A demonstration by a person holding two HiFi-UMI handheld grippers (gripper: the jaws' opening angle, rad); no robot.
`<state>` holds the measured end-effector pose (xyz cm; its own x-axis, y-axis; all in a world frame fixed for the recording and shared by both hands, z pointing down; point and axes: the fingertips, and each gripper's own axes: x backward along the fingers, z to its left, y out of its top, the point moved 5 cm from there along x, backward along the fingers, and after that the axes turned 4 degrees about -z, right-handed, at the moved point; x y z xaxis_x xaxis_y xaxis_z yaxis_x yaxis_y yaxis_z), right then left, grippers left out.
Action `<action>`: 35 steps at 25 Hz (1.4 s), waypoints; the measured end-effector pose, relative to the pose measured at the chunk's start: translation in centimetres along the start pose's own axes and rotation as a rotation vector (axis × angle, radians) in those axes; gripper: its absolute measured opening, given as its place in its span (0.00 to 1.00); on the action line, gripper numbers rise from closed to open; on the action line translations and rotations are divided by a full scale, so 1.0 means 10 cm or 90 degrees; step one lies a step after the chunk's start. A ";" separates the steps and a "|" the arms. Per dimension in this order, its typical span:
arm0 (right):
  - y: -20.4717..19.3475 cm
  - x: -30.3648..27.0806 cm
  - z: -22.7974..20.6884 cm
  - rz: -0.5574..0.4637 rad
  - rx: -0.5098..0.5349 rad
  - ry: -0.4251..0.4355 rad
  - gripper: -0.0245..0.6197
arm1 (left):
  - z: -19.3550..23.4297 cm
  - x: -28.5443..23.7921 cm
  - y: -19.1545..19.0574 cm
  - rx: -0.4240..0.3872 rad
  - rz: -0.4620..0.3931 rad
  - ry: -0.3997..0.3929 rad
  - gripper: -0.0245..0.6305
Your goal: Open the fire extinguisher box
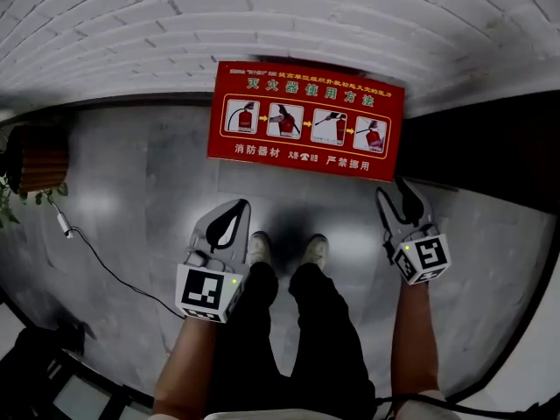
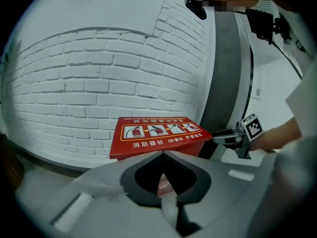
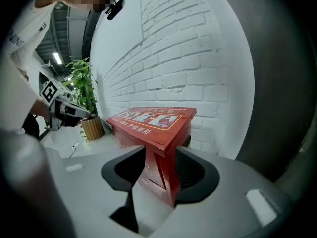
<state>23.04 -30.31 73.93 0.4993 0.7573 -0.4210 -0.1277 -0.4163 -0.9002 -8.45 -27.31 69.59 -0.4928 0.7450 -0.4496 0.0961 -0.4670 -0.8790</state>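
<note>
The red fire extinguisher box (image 1: 306, 121) stands on the floor against the white brick wall, its sloped lid with printed pictures closed. It also shows in the left gripper view (image 2: 158, 135) and the right gripper view (image 3: 153, 120). My right gripper (image 1: 398, 191) is open at the box's front right corner; that corner shows between its jaws (image 3: 161, 150), with no pad visibly pressing on it. My left gripper (image 1: 238, 205) hangs in front of the box, a little short of it. Its jaws are shut with tips meeting (image 2: 163, 153) and nothing between them.
A potted plant in a wicker basket (image 1: 35, 160) stands left of the box by the wall. A thin cable (image 1: 96, 261) runs across the grey floor. The person's shoes (image 1: 258, 248) are just behind the grippers. A dark wall section (image 1: 490, 147) lies right of the box.
</note>
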 end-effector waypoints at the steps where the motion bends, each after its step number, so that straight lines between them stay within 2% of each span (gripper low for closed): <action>1: -0.01 -0.02 -0.01 0.001 0.001 -0.004 0.30 | 0.01 0.00 0.00 -0.001 0.002 0.000 0.04; 2: -0.01 -0.04 -0.02 0.002 0.003 -0.008 0.26 | 0.01 0.01 0.00 0.002 0.001 0.002 0.04; 6: -0.01 -0.10 -0.03 0.006 0.007 -0.005 0.24 | 0.01 0.00 0.03 0.027 -0.013 0.014 0.04; 11: -0.02 -0.10 -0.03 0.000 -0.009 -0.002 0.24 | 0.02 0.00 0.00 0.023 -0.008 0.014 0.04; 15: 0.12 -0.01 -0.03 -0.036 -0.018 0.003 0.22 | -0.01 -0.01 0.01 0.017 -0.007 0.015 0.04; 22: 0.87 0.16 -0.03 -0.104 -0.018 -0.011 0.21 | -0.01 0.03 0.31 0.016 -0.019 0.025 0.04; 28: 1.65 0.07 -0.27 -0.137 -0.042 -0.014 0.21 | 0.08 0.22 0.70 0.014 -0.047 0.049 0.04; 32: 2.01 -0.10 -0.45 -0.148 -0.036 -0.051 0.20 | 0.17 0.37 0.89 0.032 -0.079 0.082 0.04; 35: 2.18 -0.27 -0.59 -0.178 -0.061 -0.091 0.20 | 0.20 0.44 0.95 0.037 -0.084 0.095 0.04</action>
<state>23.96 -44.42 56.07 0.3767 0.9092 -0.1771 0.0823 -0.2233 -0.9713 -11.49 -29.40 59.59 -0.3637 0.8619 -0.3532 -0.0136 -0.3841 -0.9232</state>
